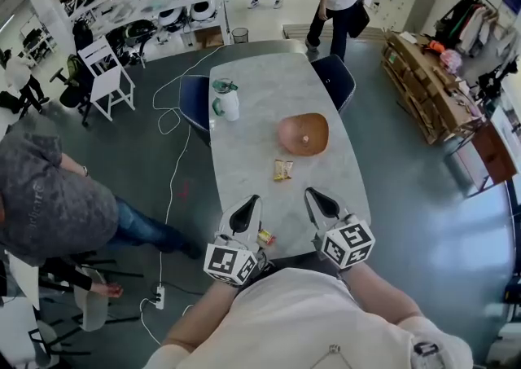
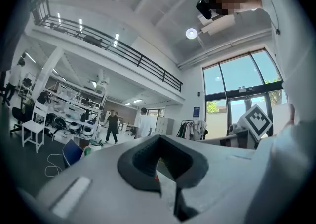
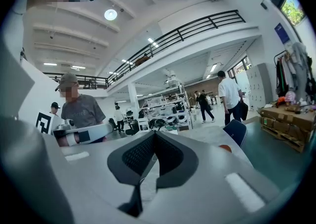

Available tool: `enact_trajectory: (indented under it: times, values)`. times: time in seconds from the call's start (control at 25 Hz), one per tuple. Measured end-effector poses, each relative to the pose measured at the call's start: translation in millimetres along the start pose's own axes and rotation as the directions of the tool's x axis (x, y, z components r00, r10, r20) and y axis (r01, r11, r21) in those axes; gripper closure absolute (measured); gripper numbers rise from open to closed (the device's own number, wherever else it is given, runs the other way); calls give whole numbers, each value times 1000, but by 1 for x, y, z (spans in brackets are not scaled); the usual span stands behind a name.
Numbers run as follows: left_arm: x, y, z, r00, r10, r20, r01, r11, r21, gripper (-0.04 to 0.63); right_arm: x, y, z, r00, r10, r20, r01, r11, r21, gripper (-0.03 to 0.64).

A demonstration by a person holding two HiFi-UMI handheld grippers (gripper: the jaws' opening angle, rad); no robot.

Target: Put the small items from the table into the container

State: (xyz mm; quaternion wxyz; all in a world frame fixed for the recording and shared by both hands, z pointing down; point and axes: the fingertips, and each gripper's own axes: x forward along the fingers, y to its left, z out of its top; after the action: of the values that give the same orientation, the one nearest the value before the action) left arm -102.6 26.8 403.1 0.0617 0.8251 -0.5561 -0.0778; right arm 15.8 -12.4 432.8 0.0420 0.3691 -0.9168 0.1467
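Note:
A brown wooden bowl (image 1: pixel 303 133) sits in the middle of the grey marble table (image 1: pixel 244 147). A yellow snack packet (image 1: pixel 282 169) lies just in front of it. Another small yellow-and-red item (image 1: pixel 265 238) lies at the near edge, beside my left gripper (image 1: pixel 253 199) but not between its jaws. That gripper's jaws are shut and hold nothing in the left gripper view (image 2: pixel 159 141). My right gripper (image 1: pixel 311 194) hovers level over the near right of the table, also shut and empty (image 3: pixel 154 136). The bowl's edge (image 3: pixel 225 147) shows as an orange sliver.
A white jug with a green lid (image 1: pixel 225 101) stands at the table's far left. Blue chairs (image 1: pixel 194 103) (image 1: pixel 334 78) flank the table. A person in a grey shirt (image 1: pixel 49 204) sits at the left, and a white cable (image 1: pixel 169 196) runs over the floor.

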Motion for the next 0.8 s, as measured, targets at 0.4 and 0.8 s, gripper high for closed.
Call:
enact_trajectory:
  times: [0.4, 0.8]
  values:
    - [-4, 20, -8, 998, 56, -16, -57, 997, -43, 592, 7, -3, -11, 999, -14, -47, 13, 1000, -17, 588]
    - [8, 48, -48, 987, 140, -81, -147, 984, -96, 592, 45, -49, -86, 970, -18, -244, 10, 999, -32, 509]
